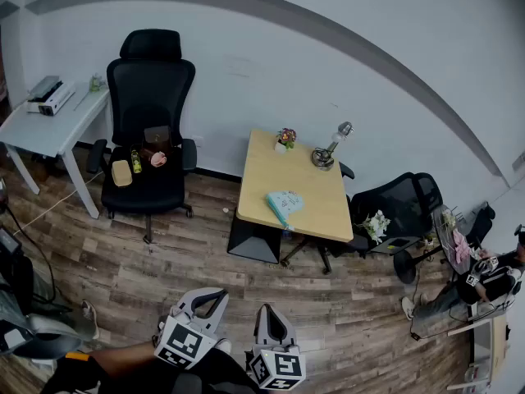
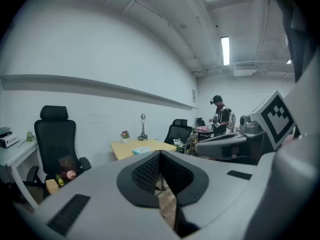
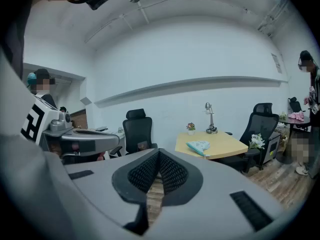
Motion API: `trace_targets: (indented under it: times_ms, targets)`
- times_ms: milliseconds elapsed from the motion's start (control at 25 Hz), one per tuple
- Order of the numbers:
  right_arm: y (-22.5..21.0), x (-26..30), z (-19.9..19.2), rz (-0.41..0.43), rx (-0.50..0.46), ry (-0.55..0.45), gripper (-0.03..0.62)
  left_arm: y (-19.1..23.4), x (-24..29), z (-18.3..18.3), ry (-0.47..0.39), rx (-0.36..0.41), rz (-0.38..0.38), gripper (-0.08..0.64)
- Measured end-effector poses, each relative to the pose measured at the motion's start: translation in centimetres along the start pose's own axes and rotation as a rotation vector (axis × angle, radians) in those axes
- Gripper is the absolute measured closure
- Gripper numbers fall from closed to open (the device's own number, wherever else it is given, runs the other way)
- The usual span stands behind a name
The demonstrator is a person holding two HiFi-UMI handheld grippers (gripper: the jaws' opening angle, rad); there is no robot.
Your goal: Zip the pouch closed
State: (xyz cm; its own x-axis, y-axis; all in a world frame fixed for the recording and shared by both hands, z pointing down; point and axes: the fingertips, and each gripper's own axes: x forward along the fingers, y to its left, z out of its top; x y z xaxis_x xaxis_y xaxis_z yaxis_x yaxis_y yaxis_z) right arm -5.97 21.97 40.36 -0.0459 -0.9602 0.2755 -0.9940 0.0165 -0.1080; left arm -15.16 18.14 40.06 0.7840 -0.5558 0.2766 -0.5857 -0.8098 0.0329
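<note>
A pale teal pouch (image 1: 285, 204) lies near the front of a small wooden table (image 1: 262, 175) across the room; it also shows as a teal shape (image 3: 199, 145) in the right gripper view and small (image 2: 141, 150) in the left gripper view. Both grippers are held low at the bottom of the head view, far from the table. My left gripper (image 1: 210, 296) is shut with nothing between its jaws. Beside it, my right gripper (image 1: 271, 314) is also shut and empty. Each gripper view shows the black pads pressed together.
A black office chair (image 1: 148, 138) with small items on its seat stands left of the table. A white desk (image 1: 49, 121) is at far left. Another black chair (image 1: 402, 199) and white flowers (image 1: 376, 222) sit right of the table, a lamp (image 1: 328, 150) on it. A person (image 2: 220, 119) stands beyond.
</note>
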Motion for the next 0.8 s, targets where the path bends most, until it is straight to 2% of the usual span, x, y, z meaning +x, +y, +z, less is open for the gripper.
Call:
trace_targets:
  times_ms: [560,800]
  targets:
    - [0.5,-0.1,-0.5,0.005,0.010,0.003,0.580,0.0,-0.3,-0.5,0.009,0.001,0.000,0.552]
    - [0.0,0.1,-0.2,0.021,0.029,-0.013,0.578,1.4,-0.1,0.9,-0.056,0.042,0.060,0.552]
